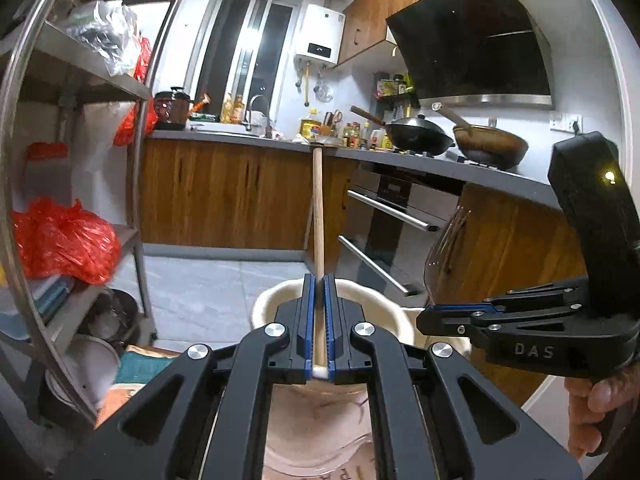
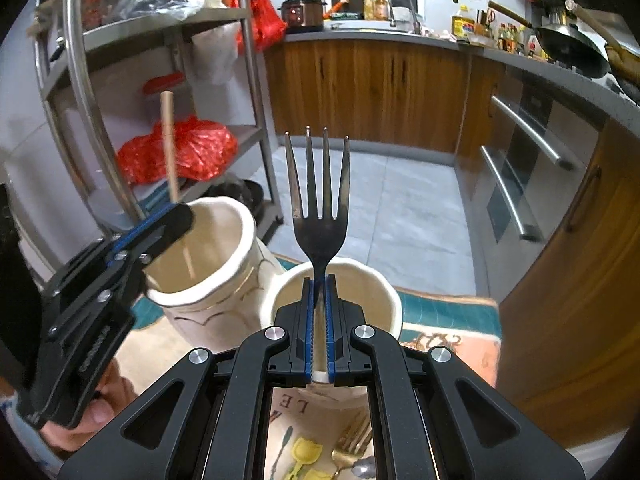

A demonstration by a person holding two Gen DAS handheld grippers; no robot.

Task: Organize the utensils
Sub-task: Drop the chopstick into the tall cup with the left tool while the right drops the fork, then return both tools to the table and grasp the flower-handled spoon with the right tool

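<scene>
Left wrist: left gripper (image 1: pixel 319 320) clamped on wooden stick (image 1: pixel 318 216), upright over cream jar (image 2: pixel 204 256) | right wrist: right gripper (image 2: pixel 319 320) clamped on fork (image 2: pixel 318 200), tines up, above cream cup (image 2: pixel 384 300) | jar and cup side by side on patterned mat (image 2: pixel 448 332)

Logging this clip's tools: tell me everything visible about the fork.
The fork is dark, shiny metal with four long tines pointing up and slightly splayed. It stands upright, its neck clamped between the blue pads of the right gripper, which is shut on it; the handle below is hidden. It is held over the open mouth of a cream cup, apparently without touching its rim. In the left wrist view it appears only as a blurred, side-on shape.
</scene>
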